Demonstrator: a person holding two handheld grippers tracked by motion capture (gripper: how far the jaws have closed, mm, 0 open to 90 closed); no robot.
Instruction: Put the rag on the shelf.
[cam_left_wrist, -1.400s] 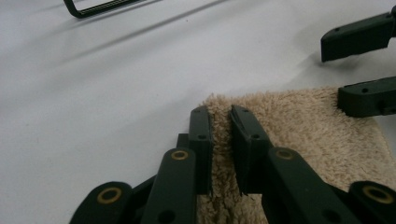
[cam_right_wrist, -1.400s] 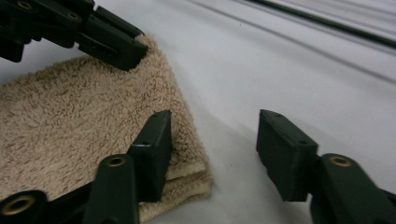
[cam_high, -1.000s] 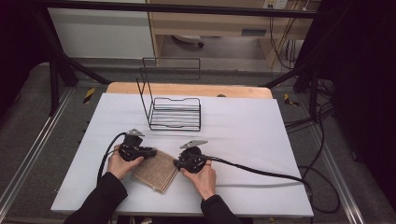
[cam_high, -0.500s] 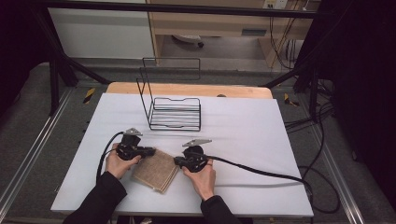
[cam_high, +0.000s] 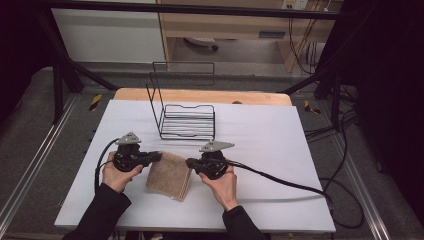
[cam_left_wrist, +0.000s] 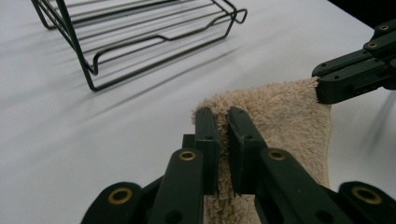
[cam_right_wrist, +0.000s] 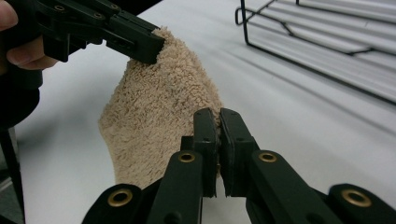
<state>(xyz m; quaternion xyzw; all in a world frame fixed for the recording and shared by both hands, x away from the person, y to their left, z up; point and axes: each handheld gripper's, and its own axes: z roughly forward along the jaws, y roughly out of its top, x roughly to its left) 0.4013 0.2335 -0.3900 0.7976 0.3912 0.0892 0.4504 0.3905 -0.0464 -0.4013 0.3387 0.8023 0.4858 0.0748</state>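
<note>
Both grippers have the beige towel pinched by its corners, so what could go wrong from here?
1. The left gripper and the right gripper each pinch only a thin edge of the fluffy beige terry towel; a corner might slip out.
2. The towel's lower part hangs loose and could unfold or drag on the white table.
3. The black wire rack stands close ahead; dangling cloth might snag its wires.

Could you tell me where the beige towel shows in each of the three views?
High view: the towel lies low and centre, between the two grippers.
Left gripper view: towel at centre right, beyond the jaws.
Right gripper view: towel at centre left.
Shared landmark: the black wire rack on the white table.
</note>
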